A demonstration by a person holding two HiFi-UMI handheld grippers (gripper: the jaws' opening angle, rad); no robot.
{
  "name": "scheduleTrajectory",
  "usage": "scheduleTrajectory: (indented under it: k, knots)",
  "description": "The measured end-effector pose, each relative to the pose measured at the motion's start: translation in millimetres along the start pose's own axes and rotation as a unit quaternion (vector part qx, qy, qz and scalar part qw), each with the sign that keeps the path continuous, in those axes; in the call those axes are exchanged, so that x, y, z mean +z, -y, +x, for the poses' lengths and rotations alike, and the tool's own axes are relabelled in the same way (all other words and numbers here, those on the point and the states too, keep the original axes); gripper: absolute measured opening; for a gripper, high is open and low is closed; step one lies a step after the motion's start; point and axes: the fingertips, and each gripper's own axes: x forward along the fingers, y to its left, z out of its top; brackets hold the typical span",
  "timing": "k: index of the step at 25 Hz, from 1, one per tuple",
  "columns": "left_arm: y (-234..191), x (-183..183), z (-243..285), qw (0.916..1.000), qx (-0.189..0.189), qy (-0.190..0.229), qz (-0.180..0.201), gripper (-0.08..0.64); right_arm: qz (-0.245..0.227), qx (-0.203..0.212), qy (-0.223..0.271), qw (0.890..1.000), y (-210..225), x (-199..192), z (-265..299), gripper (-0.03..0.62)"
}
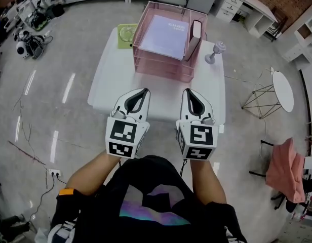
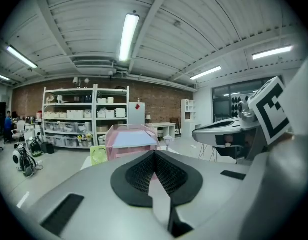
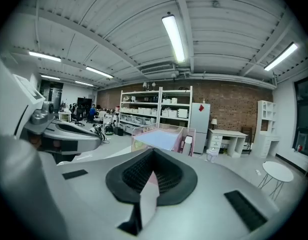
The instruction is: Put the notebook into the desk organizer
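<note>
A pale lilac notebook (image 1: 166, 36) lies flat in the top tray of the pink wire desk organizer (image 1: 161, 67) on the white table (image 1: 113, 85). The notebook (image 2: 130, 139) shows ahead in the left gripper view, and the notebook (image 3: 163, 138) shows again in the right gripper view. My left gripper (image 1: 138, 96) hangs over the table's near edge, shut and holding nothing. My right gripper (image 1: 193, 96) sits beside it, also shut and holding nothing. Both are well short of the organizer.
A green fan (image 1: 127, 34) stands at the table's back left, and a small grey lamp (image 1: 215, 52) at its right. A white item (image 1: 197, 29) stands upright in the organizer's side slot. A round wire-legged side table (image 1: 280, 92) and a chair with pink cloth (image 1: 285, 168) stand on the right.
</note>
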Motion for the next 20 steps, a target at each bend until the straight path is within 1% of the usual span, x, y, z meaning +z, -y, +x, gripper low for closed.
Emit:
scheduleTrajectory:
  k: [6,10,14,20]
  knots:
    - [59,-10,-20,0.9992,0.039,-0.003,0.01,0.008,0.015,0.042,0.023,0.999,24,-22,-44,0.017]
    - [89,-27,-33,0.9978,0.062,-0.021,0.014,0.008,0.028,0.073,0.017,0.997,28,-50,-63,0.017]
    - [99,-45,-54,0.9961,0.078,-0.041,0.01,0.008,0.038,0.098,0.002,0.994,13,-72,-77,0.017]
    - [106,-71,-75,0.9956,0.076,-0.054,-0.002,0.008,0.033,0.106,-0.012,0.994,-7,-89,-90,0.017]
